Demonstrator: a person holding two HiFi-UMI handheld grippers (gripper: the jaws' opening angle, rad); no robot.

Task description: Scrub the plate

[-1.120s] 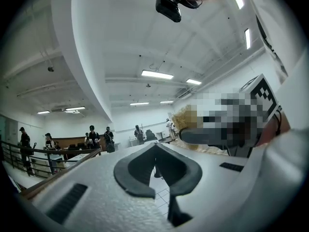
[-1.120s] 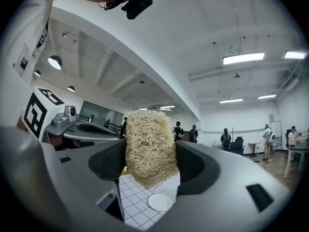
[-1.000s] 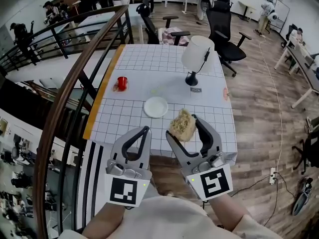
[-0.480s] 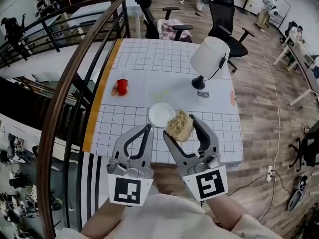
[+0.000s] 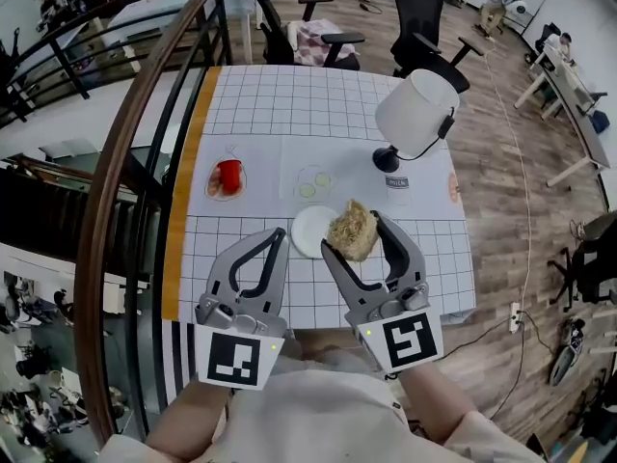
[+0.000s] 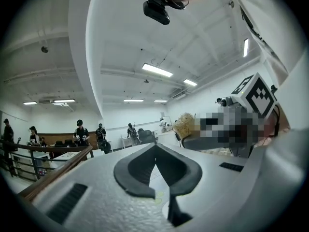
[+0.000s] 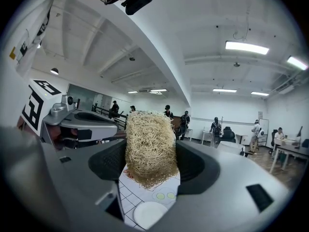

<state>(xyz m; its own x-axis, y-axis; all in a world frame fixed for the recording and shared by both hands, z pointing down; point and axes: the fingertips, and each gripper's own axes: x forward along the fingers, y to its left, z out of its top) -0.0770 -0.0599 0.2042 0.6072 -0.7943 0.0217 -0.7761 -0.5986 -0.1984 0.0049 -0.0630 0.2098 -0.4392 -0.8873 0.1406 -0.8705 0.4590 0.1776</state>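
A white plate (image 5: 307, 231) lies near the front edge of the white gridded table (image 5: 289, 114). My right gripper (image 5: 354, 231) is shut on a straw-coloured fibre scrubber (image 5: 352, 230), held above the plate's right edge in the head view. The right gripper view shows the scrubber (image 7: 150, 149) between the jaws of that gripper (image 7: 150, 164), with the plate (image 7: 147, 214) below. My left gripper (image 5: 278, 233) hangs left of the plate, jaws shut with nothing in them. In the left gripper view its tips (image 6: 155, 146) meet, and the scrubber (image 6: 186, 124) shows to the right.
A red cup (image 5: 228, 175) on a saucer sits at the table's left. Two green slices (image 5: 313, 183) lie behind the plate. A white lamp (image 5: 415, 114) stands at the back right. A curved wooden railing (image 5: 135, 181) runs along the left; office chairs (image 5: 424, 8) stand beyond.
Both grippers have come forward over the table's front edge. The scrubber, earlier short of the plate, now overlaps its right edge. Neither gripper's hold has changed.
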